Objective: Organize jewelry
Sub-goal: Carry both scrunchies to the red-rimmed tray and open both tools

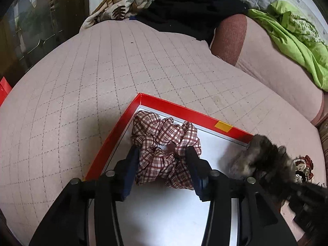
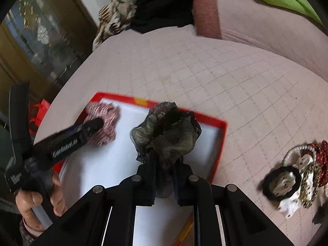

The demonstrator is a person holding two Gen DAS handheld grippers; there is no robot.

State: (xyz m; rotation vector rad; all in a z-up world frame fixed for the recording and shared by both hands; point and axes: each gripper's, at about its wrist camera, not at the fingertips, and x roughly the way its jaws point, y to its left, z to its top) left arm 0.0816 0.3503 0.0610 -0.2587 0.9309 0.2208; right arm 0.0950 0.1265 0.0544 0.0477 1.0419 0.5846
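Observation:
A shallow red box [image 1: 180,107] with a white floor lies on the pink quilted bed. A red-and-white plaid scrunchie [image 1: 164,135] rests in its far left corner. My left gripper [image 1: 162,149] is open, one finger on each side of the scrunchie, the fabric loose between them. From the right wrist view the plaid scrunchie [image 2: 106,112] lies under the left gripper [image 2: 96,123], which a hand [image 2: 32,201] holds. My right gripper [image 2: 165,160] is shut on a dark grey-green gauzy scrunchie [image 2: 166,129], held above the box [image 2: 222,135]. This dark scrunchie [image 1: 252,155] shows blurred in the left wrist view.
A pile of several hair ties and bead bracelets [image 2: 297,174] lies on the bed right of the box. A pink pillow [image 1: 229,37], green cloth [image 1: 297,41] and a black garment [image 1: 184,10] sit at the back. A red item [image 1: 4,88] is at the left edge.

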